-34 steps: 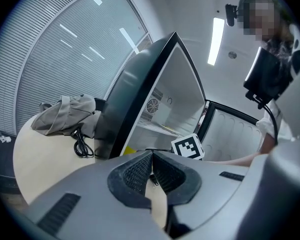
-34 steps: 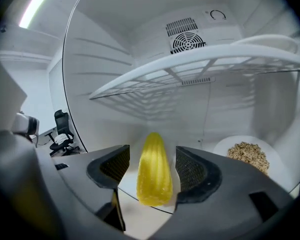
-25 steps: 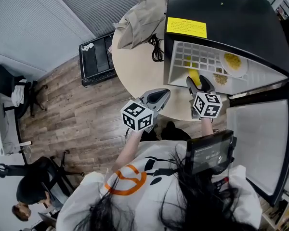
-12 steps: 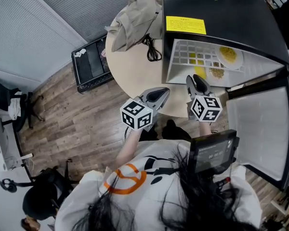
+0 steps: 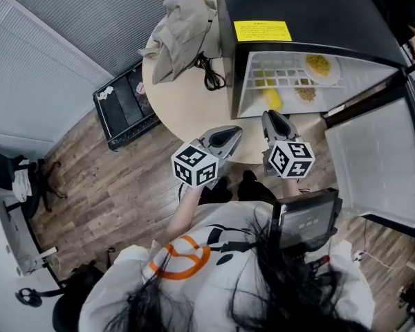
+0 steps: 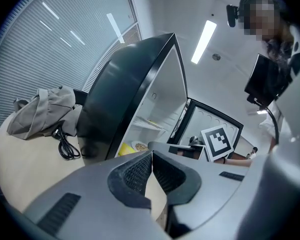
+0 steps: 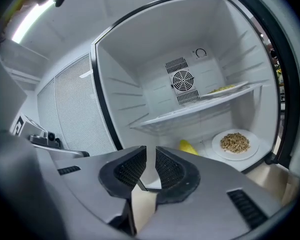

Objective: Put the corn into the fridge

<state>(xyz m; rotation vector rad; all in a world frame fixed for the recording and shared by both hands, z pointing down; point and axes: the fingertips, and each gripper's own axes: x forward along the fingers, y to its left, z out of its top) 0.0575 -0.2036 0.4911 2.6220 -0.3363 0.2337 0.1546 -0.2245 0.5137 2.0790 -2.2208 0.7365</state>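
Head view, corn (image 5: 273, 102) beyond closing hand-held gripper (image 5: 271, 117)

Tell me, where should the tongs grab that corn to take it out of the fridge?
Grip the corn across its near end, coming through the open front below the shelf. It seems to lie lengthwise toward the opening, apart from the plate, sides free.

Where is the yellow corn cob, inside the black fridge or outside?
Inside: the yellow corn cob lies on the black fridge's floor beside a white plate.
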